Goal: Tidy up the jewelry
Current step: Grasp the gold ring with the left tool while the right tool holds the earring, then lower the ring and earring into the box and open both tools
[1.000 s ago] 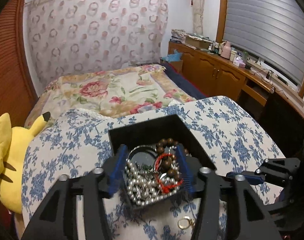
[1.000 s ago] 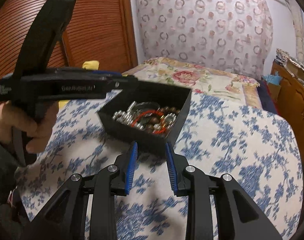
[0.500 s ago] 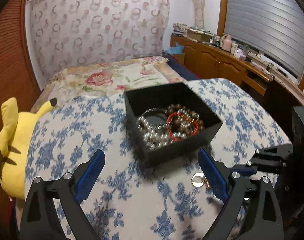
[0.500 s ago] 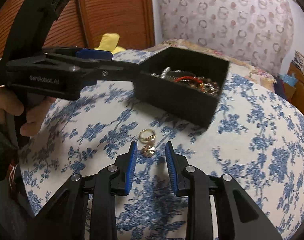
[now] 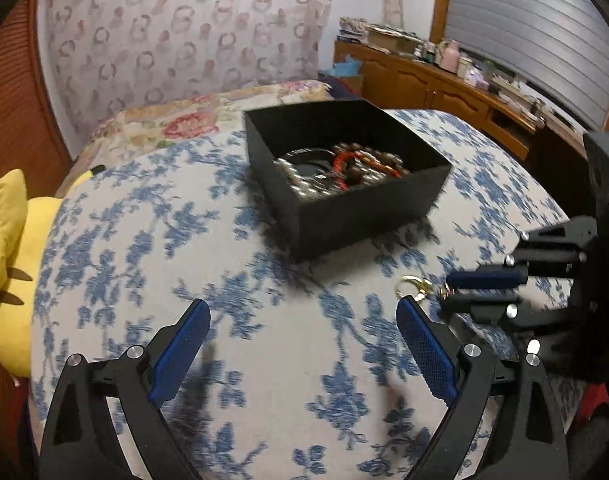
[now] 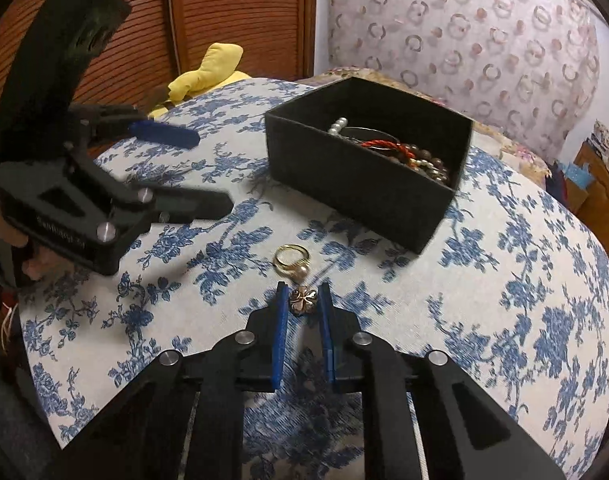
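Right wrist view shows the task well advanced but not finished. The black box [image 6: 368, 184] sits on the flowered surface [image 6: 504, 300] and already holds most of the jewelry: a pearl strand [image 6: 338, 125], a red cord bracelet [image 6: 384, 145] and brown bead bracelets [image 6: 428, 166], all heaped together in one open compartment. Two pieces are left outside it. A gold pearl ring [image 6: 291, 261] lies on the cloth just in front of the box, untouched. Just beside it, a small flower-shaped charm [image 6: 303, 300] sits between the tips of the right gripper [image 6: 303, 306], whose fingers are drawn close around it; whether they are already pinching it I cannot tell. The left gripper [image 5: 302, 330] hovers nearby with its fingers spread wide, holding nothing. I judge that both loose pieces must go into the box.
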Motion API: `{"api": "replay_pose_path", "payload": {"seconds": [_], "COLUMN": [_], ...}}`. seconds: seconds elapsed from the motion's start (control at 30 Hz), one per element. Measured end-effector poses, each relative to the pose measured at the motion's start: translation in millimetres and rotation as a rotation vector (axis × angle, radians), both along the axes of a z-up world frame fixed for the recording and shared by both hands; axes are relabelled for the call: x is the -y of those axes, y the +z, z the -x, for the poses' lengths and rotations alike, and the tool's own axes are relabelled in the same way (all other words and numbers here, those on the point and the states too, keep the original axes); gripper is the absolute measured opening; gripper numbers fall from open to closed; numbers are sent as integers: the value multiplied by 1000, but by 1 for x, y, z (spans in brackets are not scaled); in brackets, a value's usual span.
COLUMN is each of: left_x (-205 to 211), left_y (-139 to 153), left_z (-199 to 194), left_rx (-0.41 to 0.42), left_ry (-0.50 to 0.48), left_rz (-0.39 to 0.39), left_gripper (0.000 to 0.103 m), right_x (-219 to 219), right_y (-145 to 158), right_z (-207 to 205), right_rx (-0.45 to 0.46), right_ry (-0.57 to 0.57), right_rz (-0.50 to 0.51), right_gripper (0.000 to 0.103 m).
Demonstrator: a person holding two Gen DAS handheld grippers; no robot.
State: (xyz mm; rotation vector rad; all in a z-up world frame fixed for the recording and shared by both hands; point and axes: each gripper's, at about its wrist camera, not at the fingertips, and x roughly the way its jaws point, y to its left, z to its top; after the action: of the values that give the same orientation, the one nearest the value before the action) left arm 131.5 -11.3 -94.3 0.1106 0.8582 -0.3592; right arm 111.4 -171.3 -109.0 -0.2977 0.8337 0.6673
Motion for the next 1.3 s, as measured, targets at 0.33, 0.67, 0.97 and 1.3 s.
{"api": "replay_pose_path", "payload": {"seconds": [0.33,0.67,0.97,1.3], "left_x": [34,67,72,68], "left_y": [-8,-9,-10,17], "left_z": [2,6,8,12], "left_rx": [-22,-13,3,70], "left_ry": [-70,-145,-150,-135], "left_rz": [-8,-27,-56,-14], "left_gripper": [91,67,24,24], "right_x": [50,71,68,62], "right_y": [10,10,12,29], "right_z": [4,1,3,-7], "right_rx": [24,27,34,76], "right_ry": [-101,-143,-133,-119], "right_rz": [-53,-66,-60,-72], "right_gripper": [17,17,17,17]}}
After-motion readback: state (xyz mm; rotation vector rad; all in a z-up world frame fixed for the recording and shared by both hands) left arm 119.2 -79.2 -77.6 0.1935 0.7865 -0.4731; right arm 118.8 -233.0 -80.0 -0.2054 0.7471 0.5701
